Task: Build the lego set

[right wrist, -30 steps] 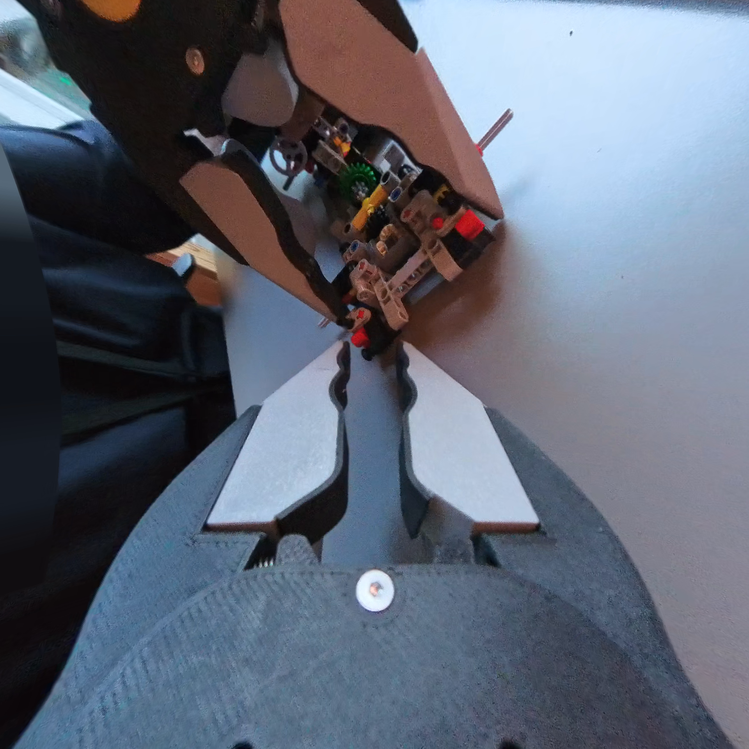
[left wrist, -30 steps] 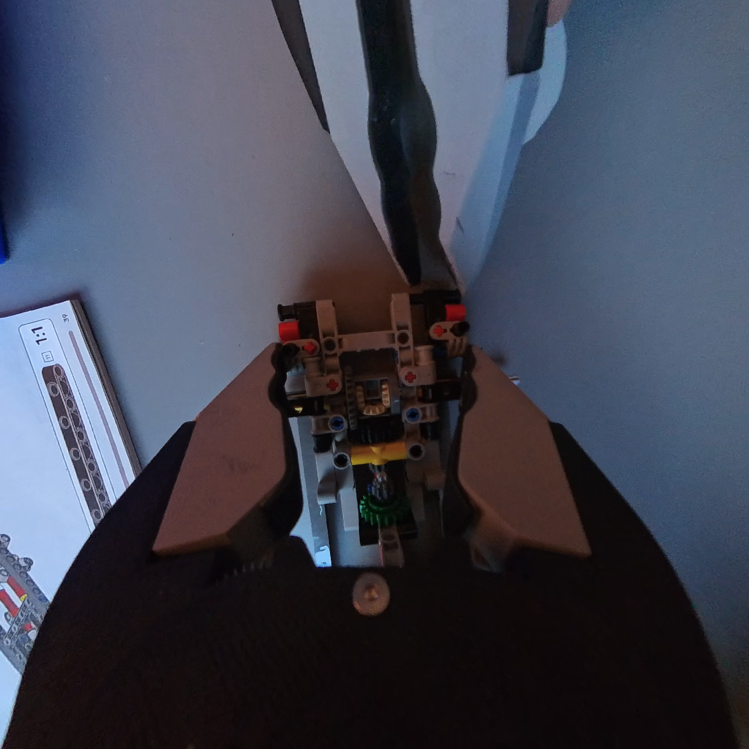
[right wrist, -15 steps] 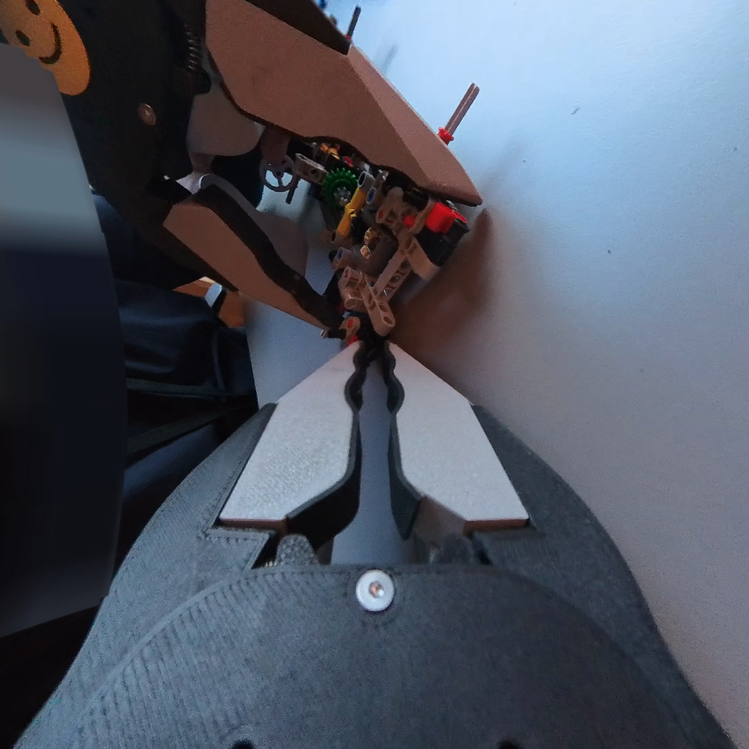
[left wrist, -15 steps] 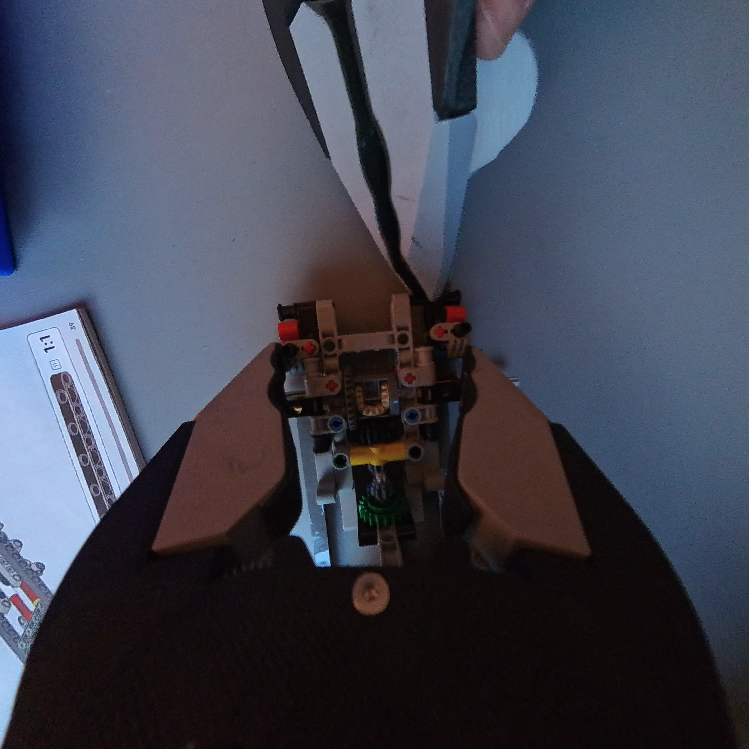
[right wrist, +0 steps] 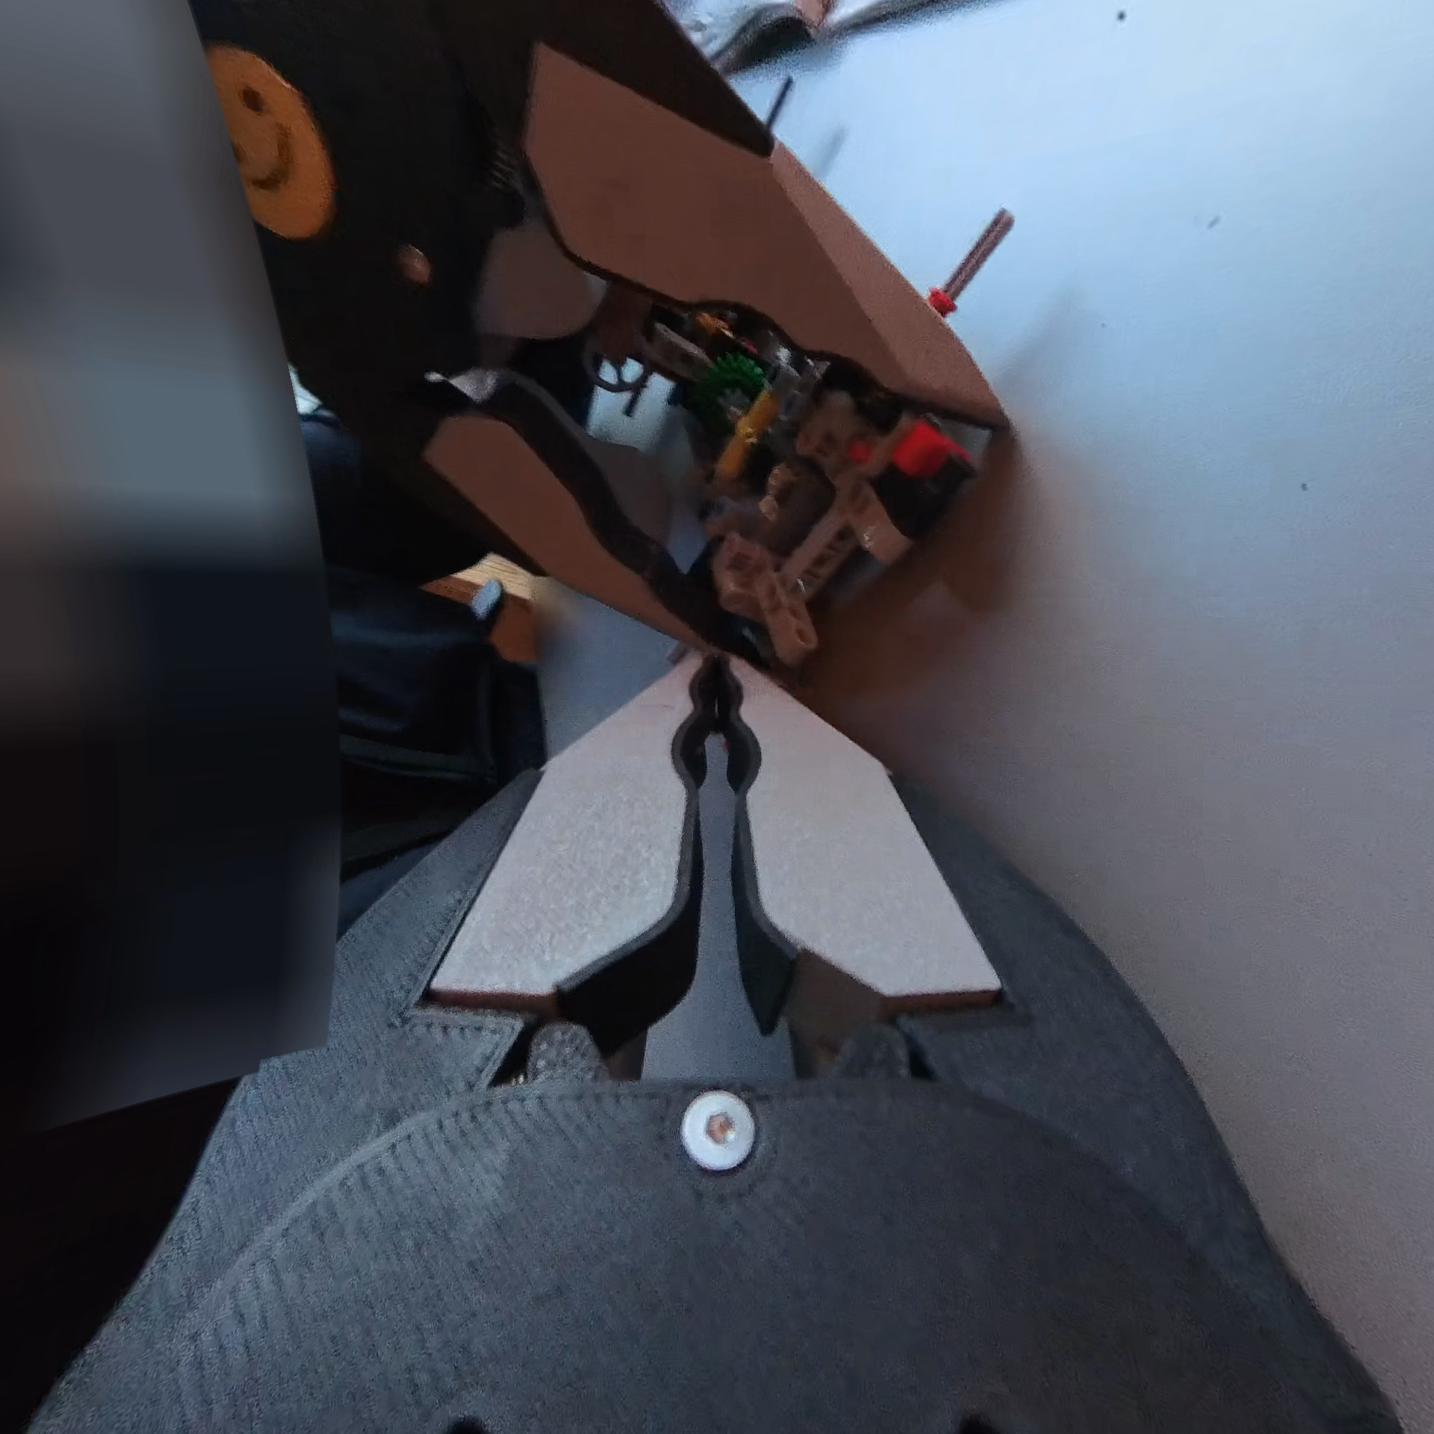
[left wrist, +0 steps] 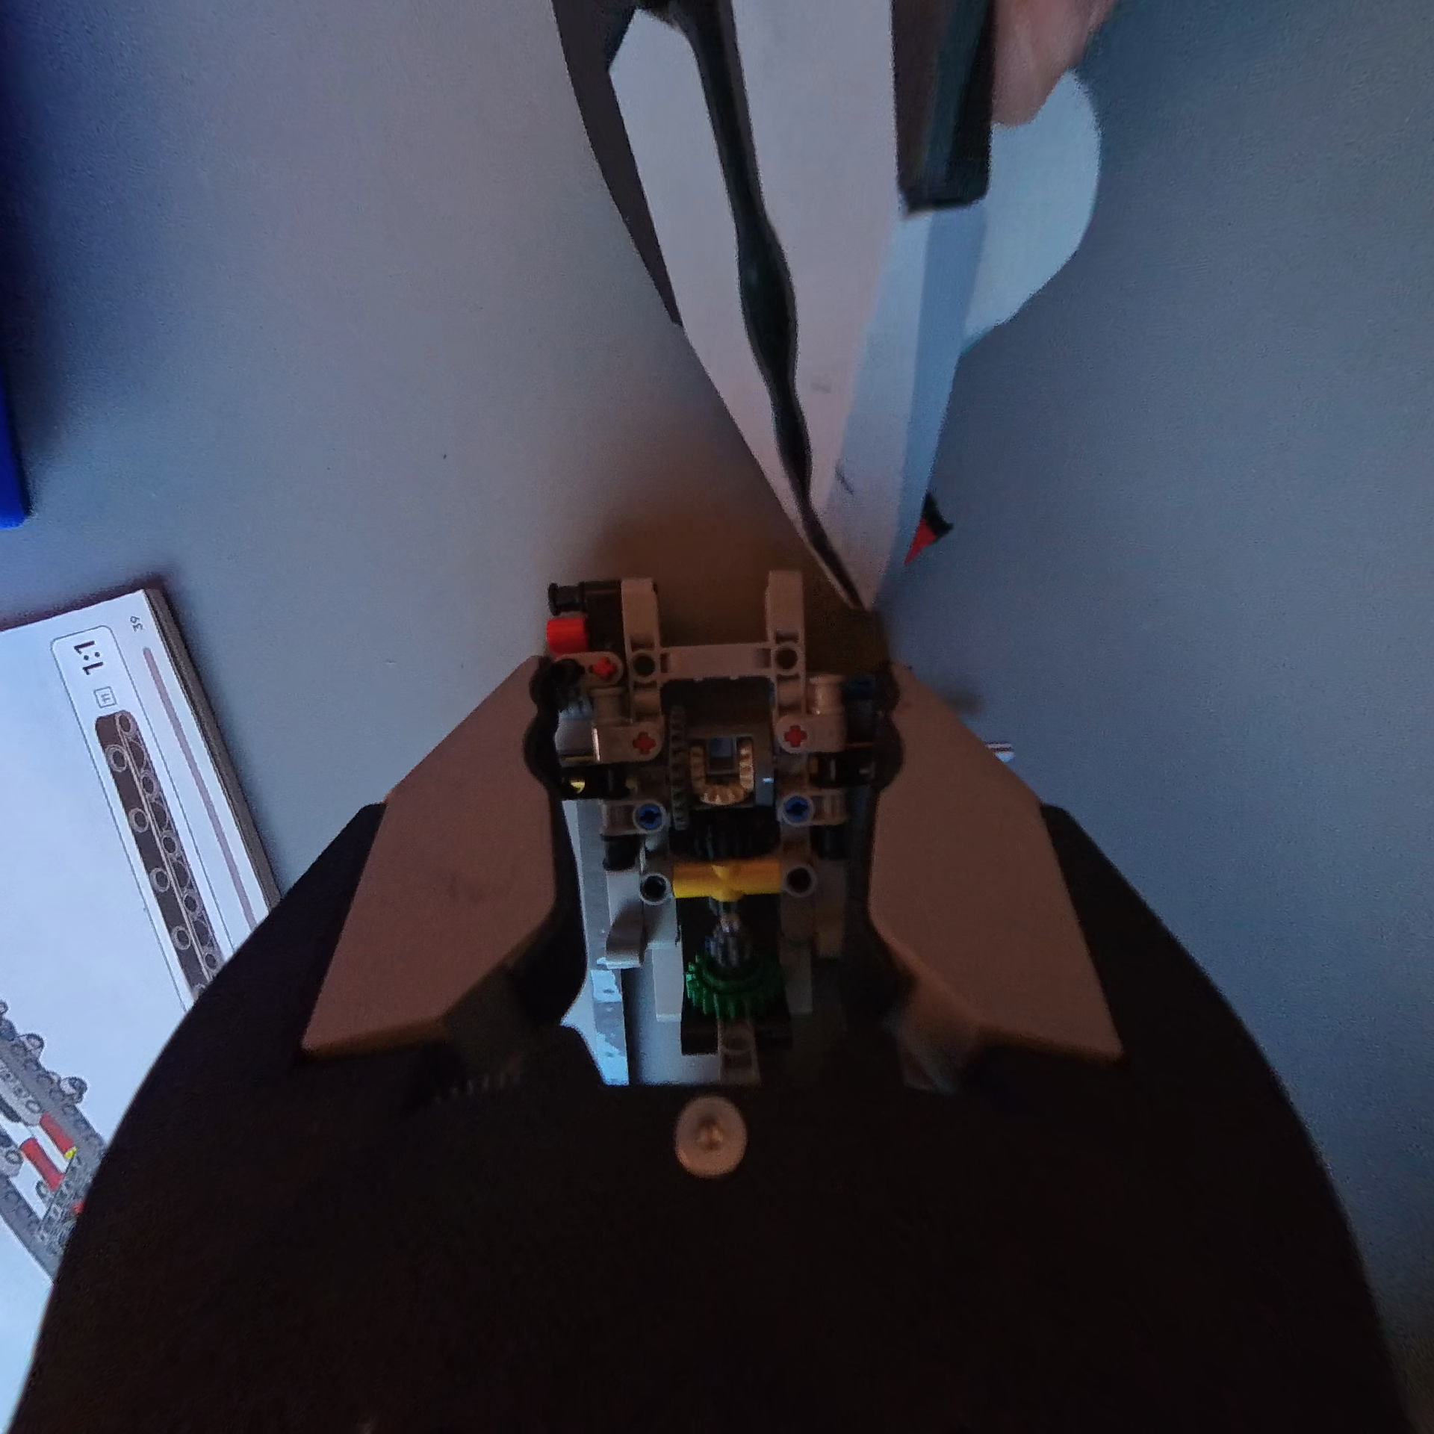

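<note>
Left claw [left wrist: 718, 698] pinches our brick gearbox model [left wrist: 718, 776]; right claw [right wrist: 715, 683] pressed together at its corner. We'd hold steady.

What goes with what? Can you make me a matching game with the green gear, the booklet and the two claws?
Things:
1. green gear
2. booklet
3. left claw
4. right claw

Places or states:
A. fingers pinched together
B. lying flat on the table, at the left
C. gripping the sides of the brick model
D. inside the brick model

Pairs: 1-D, 2-B, 3-C, 4-A
</note>
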Demonstrator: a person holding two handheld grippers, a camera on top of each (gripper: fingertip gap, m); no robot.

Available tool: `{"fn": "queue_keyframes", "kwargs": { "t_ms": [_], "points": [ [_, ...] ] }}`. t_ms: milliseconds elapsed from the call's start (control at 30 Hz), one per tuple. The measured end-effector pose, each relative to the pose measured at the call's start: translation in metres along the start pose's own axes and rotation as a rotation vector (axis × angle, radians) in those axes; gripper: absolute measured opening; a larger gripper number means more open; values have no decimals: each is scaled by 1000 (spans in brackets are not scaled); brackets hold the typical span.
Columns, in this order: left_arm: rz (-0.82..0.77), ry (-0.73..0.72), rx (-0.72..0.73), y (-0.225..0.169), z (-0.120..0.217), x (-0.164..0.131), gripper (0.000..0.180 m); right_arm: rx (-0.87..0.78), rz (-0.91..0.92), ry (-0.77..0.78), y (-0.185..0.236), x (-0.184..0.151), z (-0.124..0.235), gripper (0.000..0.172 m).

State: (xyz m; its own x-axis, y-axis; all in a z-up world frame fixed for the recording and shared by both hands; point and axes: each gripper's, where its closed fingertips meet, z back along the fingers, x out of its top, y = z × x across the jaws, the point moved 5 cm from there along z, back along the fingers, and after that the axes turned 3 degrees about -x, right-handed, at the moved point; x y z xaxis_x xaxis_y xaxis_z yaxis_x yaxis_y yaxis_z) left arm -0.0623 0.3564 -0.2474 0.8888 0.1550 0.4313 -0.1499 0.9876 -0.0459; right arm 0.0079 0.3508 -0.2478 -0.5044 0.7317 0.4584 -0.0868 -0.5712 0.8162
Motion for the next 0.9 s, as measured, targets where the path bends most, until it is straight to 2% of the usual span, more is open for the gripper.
{"fn": "queue_keyframes", "kwargs": {
  "t_ms": [100,200,333,500,600,667,733,900],
  "points": [
    [3,1,-7,-1,1,-2,80,-66,77,-4,2,-1,4,0],
    [4,0,-3,-1,2,-4,80,-206,137,-84,4,-1,22,27],
    [12,2,-4,1,1,-3,80,-452,269,-42,17,-19,19,37],
    [-4,0,-17,2,1,-2,80,-713,464,-25,19,-22,1,30],
    [-16,7,-25,2,2,-3,80,-706,471,27,14,-23,-11,18],
    [-28,12,-31,0,2,-4,80,-677,505,50,16,-23,-15,17],
    [-47,14,-35,-2,2,-4,80,-612,622,51,22,-23,-20,16],
    [-65,5,-44,-2,2,-5,81,-641,849,84,16,-20,-20,16]
  ]
}}
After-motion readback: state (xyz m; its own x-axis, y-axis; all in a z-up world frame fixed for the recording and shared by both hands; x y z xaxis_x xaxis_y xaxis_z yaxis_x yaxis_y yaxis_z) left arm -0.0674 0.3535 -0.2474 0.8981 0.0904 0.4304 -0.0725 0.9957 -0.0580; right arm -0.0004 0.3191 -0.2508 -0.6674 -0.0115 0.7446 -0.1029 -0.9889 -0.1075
